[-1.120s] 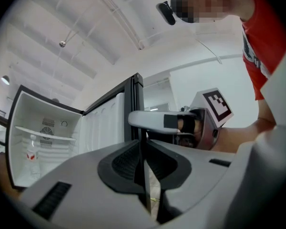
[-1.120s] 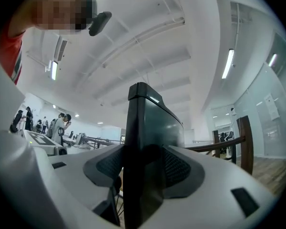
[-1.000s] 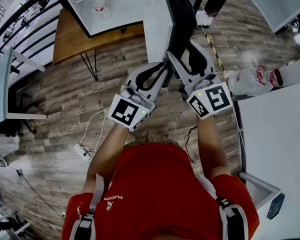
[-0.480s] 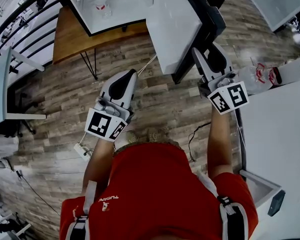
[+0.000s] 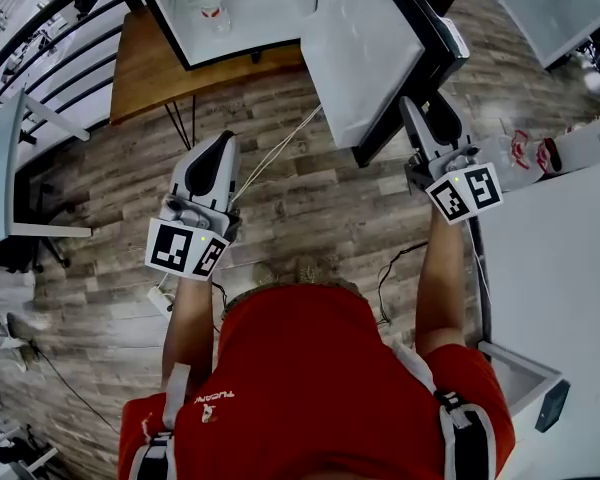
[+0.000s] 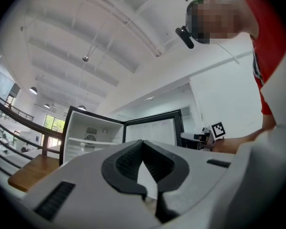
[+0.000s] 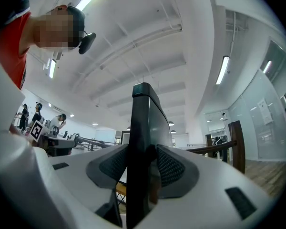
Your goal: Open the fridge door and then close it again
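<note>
As right gripper (image 5: 421, 118) jaws just closed onto fridge door (image 5: 365, 58), left gripper (image 5: 222, 143) closed

Fridge door (image 5: 365, 53): white inner face, black frame; fridge interior (image 5: 260, 13) white. Left gripper (image 5: 223, 143) and right gripper (image 5: 428, 118) are pale grey with black ribbed pads, their marker cubes (image 5: 185, 250) bearing black-and-white square patterns. Floor (image 5: 310, 208): grey-brown wood-plank pattern; table top (image 5: 150, 63) orange-brown; person's shirt (image 5: 310, 388) red.

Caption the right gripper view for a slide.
Right gripper, fingers just closing, grips the edge of the black-framed white fridge door.
</note>
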{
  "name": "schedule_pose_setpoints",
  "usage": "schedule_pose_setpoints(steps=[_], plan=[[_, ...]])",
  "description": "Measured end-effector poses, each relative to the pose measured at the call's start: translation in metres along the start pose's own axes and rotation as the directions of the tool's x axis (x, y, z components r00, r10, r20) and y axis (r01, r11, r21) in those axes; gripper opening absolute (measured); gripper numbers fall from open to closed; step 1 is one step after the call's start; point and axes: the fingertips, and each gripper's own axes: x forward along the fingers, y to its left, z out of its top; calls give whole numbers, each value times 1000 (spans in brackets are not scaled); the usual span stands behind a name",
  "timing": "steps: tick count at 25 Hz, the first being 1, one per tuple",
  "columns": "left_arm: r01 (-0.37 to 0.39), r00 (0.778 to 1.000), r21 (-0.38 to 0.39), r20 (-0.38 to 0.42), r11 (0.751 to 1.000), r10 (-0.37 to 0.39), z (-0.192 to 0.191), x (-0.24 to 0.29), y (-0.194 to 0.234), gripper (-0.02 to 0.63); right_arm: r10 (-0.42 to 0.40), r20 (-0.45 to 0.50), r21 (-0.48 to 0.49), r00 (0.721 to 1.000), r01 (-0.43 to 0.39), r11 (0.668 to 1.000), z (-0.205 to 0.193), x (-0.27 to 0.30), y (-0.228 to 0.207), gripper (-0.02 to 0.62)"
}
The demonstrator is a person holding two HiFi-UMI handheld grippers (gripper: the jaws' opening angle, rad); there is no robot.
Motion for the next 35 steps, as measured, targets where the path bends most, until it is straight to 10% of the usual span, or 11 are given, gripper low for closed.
schedule_pose_setpoints(steps=[35], plan=[[-48,998,0,47,999,48,15,-78,125,9,152,-33,-110,988,-155,982,-43,153,192,199]])
